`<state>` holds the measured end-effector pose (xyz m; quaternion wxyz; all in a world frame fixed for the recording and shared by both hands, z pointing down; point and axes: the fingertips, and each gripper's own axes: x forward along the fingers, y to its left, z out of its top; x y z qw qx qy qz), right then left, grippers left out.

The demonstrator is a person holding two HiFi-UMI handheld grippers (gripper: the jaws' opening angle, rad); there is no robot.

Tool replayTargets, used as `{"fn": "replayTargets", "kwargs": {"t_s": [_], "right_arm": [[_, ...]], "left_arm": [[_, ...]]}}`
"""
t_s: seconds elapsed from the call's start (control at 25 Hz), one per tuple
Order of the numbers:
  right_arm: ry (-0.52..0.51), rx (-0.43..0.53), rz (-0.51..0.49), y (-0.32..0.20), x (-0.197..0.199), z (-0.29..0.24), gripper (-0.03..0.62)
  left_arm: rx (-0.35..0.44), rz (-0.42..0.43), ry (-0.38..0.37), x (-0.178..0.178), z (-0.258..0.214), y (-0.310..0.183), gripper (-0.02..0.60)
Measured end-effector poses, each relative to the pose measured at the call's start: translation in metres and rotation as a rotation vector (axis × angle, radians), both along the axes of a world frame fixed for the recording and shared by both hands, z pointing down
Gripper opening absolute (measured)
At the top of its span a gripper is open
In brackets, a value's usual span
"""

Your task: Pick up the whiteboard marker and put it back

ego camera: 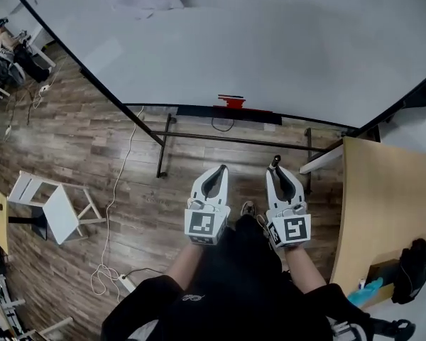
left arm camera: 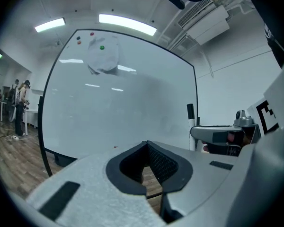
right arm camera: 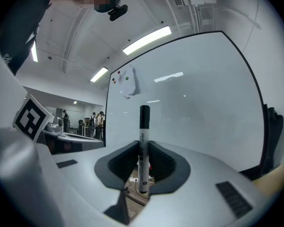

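Head view: left gripper (ego camera: 219, 170) and right gripper (ego camera: 278, 169) side by side over open floor (ego camera: 121, 176), near whiteboard (ego camera: 255, 55) lower edge. Right jaws clamp whiteboard marker (right arm camera: 144, 145) upright. Left jaws closed, empty. Counter (ego camera: 383, 204) edge near, rightward.

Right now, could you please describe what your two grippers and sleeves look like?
Both the left gripper and right gripper have pale grey bodies, their jaws lined with black ribbed pads. Each carries a cube with black-and-white square markers. The person wears black clothing.
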<state>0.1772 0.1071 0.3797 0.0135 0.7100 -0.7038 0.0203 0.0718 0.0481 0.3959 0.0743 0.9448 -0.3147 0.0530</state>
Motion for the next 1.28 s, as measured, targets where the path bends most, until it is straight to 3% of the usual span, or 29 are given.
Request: {"fn": "replayTargets", "kwargs": {"t_s": [0.48,0.68,1.04,1.28], "right_arm": [[0.06,0.031,-0.211,-0.04,-0.115,-0.03,0.054],[0.074,0.03,-0.318,-0.056,-0.158,-0.031,0.054],[0.083,-0.014,-0.467,-0.095,-0.186,-0.016,0.054],[0.112,-0.01,-0.565,-0.131,-0.182,-0.014,0.054]], "left_arm": [[0.035,-0.196,0.065,-0.117,-0.026,-0.015,0.006],[0.021,-0.279,0.035,-0.159,-0.015,-0.02,0.006],[-0.005,-0.398,0.028,-0.182,-0.008,-0.044,0.006],[-0.001,-0.476,0.034,-0.173,-0.01,-0.077,0.006]]}}
